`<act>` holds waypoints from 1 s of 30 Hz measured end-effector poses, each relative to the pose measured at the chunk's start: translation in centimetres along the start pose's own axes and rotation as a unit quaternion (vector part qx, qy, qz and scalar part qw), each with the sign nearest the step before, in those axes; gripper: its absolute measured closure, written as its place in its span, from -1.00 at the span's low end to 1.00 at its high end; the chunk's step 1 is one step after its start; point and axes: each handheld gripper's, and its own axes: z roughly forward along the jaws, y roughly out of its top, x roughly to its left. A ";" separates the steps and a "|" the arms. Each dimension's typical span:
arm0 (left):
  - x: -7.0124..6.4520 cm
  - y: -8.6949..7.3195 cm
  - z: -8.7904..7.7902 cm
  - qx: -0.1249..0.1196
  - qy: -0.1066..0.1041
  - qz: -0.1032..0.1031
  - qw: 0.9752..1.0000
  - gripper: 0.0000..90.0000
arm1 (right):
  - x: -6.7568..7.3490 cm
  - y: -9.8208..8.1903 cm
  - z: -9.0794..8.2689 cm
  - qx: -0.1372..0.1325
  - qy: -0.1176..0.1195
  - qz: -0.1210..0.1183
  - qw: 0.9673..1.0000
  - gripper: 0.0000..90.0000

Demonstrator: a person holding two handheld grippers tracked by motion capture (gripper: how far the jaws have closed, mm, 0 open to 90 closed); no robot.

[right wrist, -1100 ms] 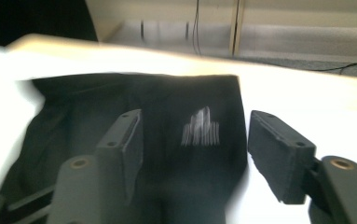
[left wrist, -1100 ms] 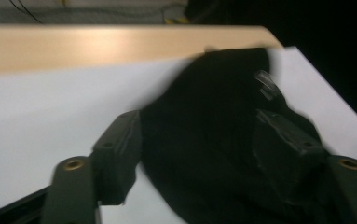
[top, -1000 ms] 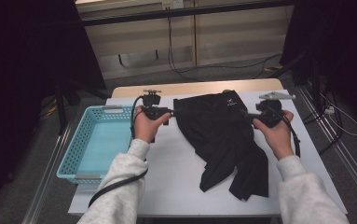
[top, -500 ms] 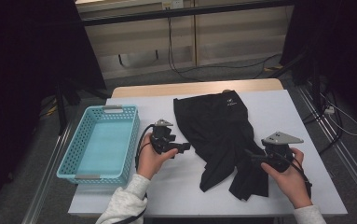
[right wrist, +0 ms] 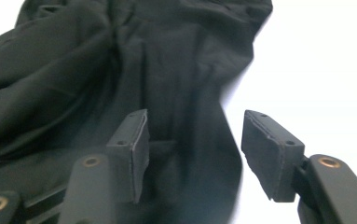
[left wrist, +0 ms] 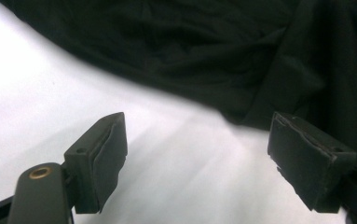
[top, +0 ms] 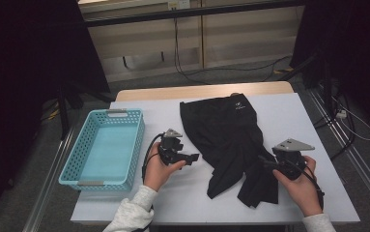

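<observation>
A black garment (top: pixel 226 130) lies spread on the white table (top: pixel 289 116), its waist at the far side and its rumpled legs toward me. My left gripper (top: pixel 193 157) is held low just left of it. Its jaws have just been opening and stand wide over bare table (left wrist: pixel 167 154), with the cloth edge (left wrist: pixel 190 51) beyond the right pad (left wrist: pixel 302 158). My right gripper (top: pixel 265 163) is at the garment's near right leg. Its jaws have just been closing. They are still apart, and the cloth (right wrist: pixel 97 70) lies under and between them, untouched by the pads (right wrist: pixel 141 144).
A light blue plastic basket (top: pixel 138 145) stands at the table's left, with nothing in it. Bare white table lies right of the garment (right wrist: pixel 325 60) and along the near edge. Cables run over the floor beyond the table.
Both hands have come back from the garment's far corners to its near end and sunk toward the table. In the last half second they have stayed about where they were.
</observation>
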 end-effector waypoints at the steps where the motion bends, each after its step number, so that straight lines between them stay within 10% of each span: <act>1: 0.0 0.0 0.0 -0.002 -0.001 0.000 1.000 -0.56 | -0.4 -0.1 -0.2 0.000 0.002 0.009 1.000 0.00; 8: 0.1 -0.1 0.1 -0.004 0.000 0.001 1.000 -0.57 | -1.8 -0.5 -1.4 -0.016 -0.002 0.037 0.999 0.15; 30: -0.1 0.1 -0.1 -0.006 -0.003 0.012 1.000 -0.60 | -1.4 -0.4 -0.7 -0.007 0.029 0.022 0.999 1.00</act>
